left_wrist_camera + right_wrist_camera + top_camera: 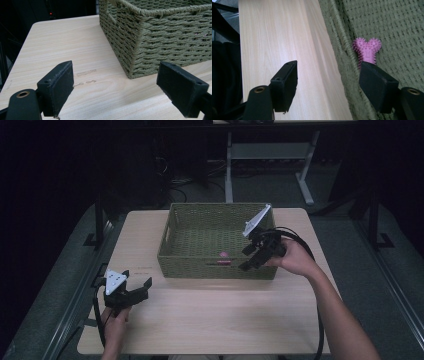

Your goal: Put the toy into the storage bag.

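A green woven basket (215, 206) stands at the back middle of the light wooden table (200, 320). A small pink spiky toy (223, 254) lies on the basket's floor near its front wall. My right gripper (247, 259) hovers over the basket's front right part, open and holding nothing. In the right gripper view the toy (367, 48) lies just beyond one pad (377, 85), and the basket's rim (337, 45) runs between the jaws of my right gripper (328, 66). My left gripper (137, 279) rests at the table's front left, open and empty.
In the left gripper view my open left gripper (116, 66) points at the basket's near corner (140, 57), with bare tabletop (75, 50) between. Desk legs (305, 185) and cables lie on the dark floor beyond the table.
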The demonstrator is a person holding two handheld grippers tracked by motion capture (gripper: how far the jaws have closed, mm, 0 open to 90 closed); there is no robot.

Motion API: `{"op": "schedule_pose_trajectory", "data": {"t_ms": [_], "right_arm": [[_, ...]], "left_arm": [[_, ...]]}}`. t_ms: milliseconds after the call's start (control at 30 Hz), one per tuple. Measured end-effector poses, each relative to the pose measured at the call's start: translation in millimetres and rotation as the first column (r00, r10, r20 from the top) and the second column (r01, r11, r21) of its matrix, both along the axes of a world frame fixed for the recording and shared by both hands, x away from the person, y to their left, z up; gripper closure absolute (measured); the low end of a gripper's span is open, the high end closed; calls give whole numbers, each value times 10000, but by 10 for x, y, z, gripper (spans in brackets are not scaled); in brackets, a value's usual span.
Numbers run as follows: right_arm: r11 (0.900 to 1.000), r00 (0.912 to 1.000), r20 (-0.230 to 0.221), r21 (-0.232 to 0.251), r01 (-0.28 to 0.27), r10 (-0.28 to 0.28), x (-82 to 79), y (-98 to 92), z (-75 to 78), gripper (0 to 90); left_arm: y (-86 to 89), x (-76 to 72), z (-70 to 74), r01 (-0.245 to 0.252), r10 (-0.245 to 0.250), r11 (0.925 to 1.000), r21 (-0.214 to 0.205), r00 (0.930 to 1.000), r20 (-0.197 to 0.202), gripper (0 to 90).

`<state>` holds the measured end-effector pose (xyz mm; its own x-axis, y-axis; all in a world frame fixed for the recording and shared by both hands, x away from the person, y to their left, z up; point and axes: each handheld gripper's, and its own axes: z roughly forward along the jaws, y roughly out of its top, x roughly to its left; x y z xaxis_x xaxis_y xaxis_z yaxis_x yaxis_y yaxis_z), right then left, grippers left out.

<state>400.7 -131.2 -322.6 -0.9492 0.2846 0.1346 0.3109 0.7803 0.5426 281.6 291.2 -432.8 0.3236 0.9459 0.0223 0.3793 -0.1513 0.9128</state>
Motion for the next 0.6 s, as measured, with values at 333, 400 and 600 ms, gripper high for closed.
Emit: {"op": "schedule_pose_trajectory", "data": {"t_ms": [333,400,600], "right_arm": [[9999,10000,-46,131,-26,27,-101,-30,-78,305],[9999,10000,-53,101,-12,13,-124,-35,-98,305],[10000,10000,-79,84,-1,1,-178,-56,-164,301]], "left_arm": [[-9,0,-1,16,-16,10000,43,10000,-8,137],[-9,1,-1,20,-20,10000,36,10000,-19,137],[-5,-1,0,4,-4,10000,25,10000,6,137]]}}
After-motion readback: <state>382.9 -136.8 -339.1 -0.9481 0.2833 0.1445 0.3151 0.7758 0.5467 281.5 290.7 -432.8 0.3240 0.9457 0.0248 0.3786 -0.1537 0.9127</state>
